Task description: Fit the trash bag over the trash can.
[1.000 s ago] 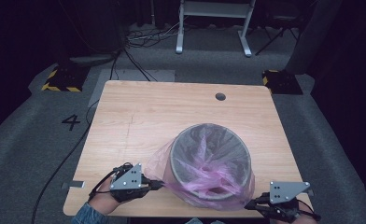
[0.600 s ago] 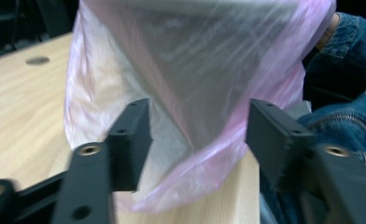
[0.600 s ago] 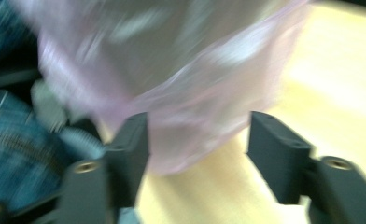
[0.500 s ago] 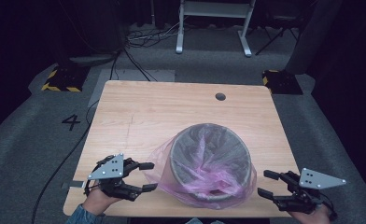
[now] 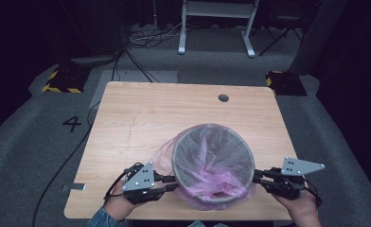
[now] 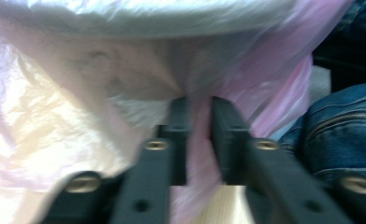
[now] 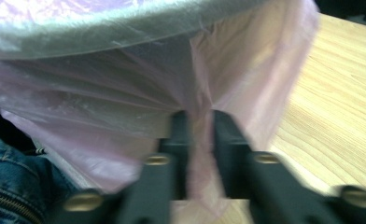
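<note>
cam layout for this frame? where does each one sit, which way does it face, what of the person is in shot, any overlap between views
High view: above the person's side, facing forward and down on the table and wire bin; both hands hold the left tongs and right tongs.
Left gripper view: rides the left tongs, facing the pink bag pinched between its jaws; denim at right.
Right gripper view: rides the right tongs, jaws pinching the bag; denim at lower left.
Shared: both gripper views show bag film over the bin's rim.

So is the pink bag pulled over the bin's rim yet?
Partly. The pink bag drapes outside the bin on the near and left sides; the far rim looks bare.
</note>
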A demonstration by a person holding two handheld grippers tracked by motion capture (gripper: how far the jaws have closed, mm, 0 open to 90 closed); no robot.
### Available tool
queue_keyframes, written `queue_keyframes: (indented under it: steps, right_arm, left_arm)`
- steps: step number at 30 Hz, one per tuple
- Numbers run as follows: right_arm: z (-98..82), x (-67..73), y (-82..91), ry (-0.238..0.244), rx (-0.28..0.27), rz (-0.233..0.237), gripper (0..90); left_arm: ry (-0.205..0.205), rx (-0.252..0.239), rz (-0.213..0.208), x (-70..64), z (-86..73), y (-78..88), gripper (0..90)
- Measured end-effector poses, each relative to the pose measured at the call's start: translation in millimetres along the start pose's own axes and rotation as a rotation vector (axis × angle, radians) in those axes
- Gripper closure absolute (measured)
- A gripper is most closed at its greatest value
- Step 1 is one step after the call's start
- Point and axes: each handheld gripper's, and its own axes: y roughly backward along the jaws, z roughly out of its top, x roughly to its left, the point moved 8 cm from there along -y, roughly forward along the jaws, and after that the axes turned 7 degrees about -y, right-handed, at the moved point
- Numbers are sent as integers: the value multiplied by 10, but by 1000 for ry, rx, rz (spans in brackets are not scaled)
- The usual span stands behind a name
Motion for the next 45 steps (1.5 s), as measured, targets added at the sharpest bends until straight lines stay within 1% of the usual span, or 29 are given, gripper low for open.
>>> queue_keyframes:
  steps: [1,3,4,5,8,10,12,13,16,19,21,24,27,28,29,30,31,32,33,34,36,37,39,40,41,42,43,44,45]
  right_arm:
    - [13,-25,-3,-8,2,-5,895]
    - [35,-75,-5,-27,0,-18,900]
    - [36,-101,-7,-39,-1,-22,900]
    - [29,-124,-9,-48,2,-27,900]
    - [-71,-233,-52,-72,36,-57,900]
    - [-182,-296,-109,-96,64,-60,900]
    - [-279,-325,-174,-118,90,-58,900]
    - [-353,-336,-230,-126,117,-60,900]
    - [-518,-356,-351,-129,185,-74,900]
    - [-636,-365,-394,-134,223,-75,900]
    - [-681,-376,-374,-140,228,-77,900]
    - [-744,-390,-291,-165,217,-72,900]
    - [-792,-406,-195,-202,187,-65,900]
    - [-795,-394,-166,-214,175,-47,865]
    - [-786,-372,-140,-206,162,-31,746]
    - [-759,-354,-111,-179,139,-37,609]
    - [-717,-338,-79,-151,105,-51,509]
    - [-671,-313,-41,-133,78,-48,440]
    - [-618,-281,1,-121,54,-31,379]
    - [-560,-242,41,-110,30,-11,336]
    - [-437,-157,108,-88,-13,19,290]
    - [-376,-106,123,-70,-29,40,265]
    - [-267,-14,108,-25,-38,66,253]
    - [-216,16,86,-7,-37,66,277]
    - [-169,36,65,5,-34,70,374]
    - [-128,48,49,15,-29,78,539]
    - [-91,51,35,17,-25,86,656]
    - [-64,48,24,9,-21,89,776]
    - [-32,40,10,-5,-10,91,838]
  left_arm:
    - [4,-7,7,5,5,0,894]
    - [10,-23,27,13,17,20,899]
    - [15,-30,28,18,20,35,899]
    - [29,-43,31,24,22,56,900]
    - [72,-75,47,91,-12,144,900]
    - [99,-79,70,150,-68,193,900]
    - [119,-68,91,209,-145,215,900]
    - [129,-62,100,234,-178,216,900]
    - [157,-41,125,319,-290,211,900]
    - [193,-23,158,429,-408,213,900]
    - [224,-14,178,503,-483,216,900]
    - [263,13,212,615,-603,207,900]
    - [302,45,232,668,-692,177,900]
    - [305,51,237,672,-700,171,899]
    - [301,49,234,660,-689,169,898]
    - [295,26,219,640,-657,174,868]
    - [282,-6,198,617,-611,188,765]
    - [269,-37,175,588,-557,208,671]
    - [255,-69,148,555,-497,228,587]
    - [238,-96,124,522,-436,249,528]
    - [183,-139,89,464,-321,270,427]
    - [157,-147,79,443,-276,262,389]
    - [115,-124,79,440,-224,217,356]
    - [103,-103,87,458,-212,185,353]
    - [99,-84,92,479,-201,153,353]
    - [99,-76,92,498,-187,130,368]
    - [106,-68,84,503,-180,120,452]
    - [110,-47,92,524,-175,108,588]
    - [126,-25,106,547,-171,95,673]
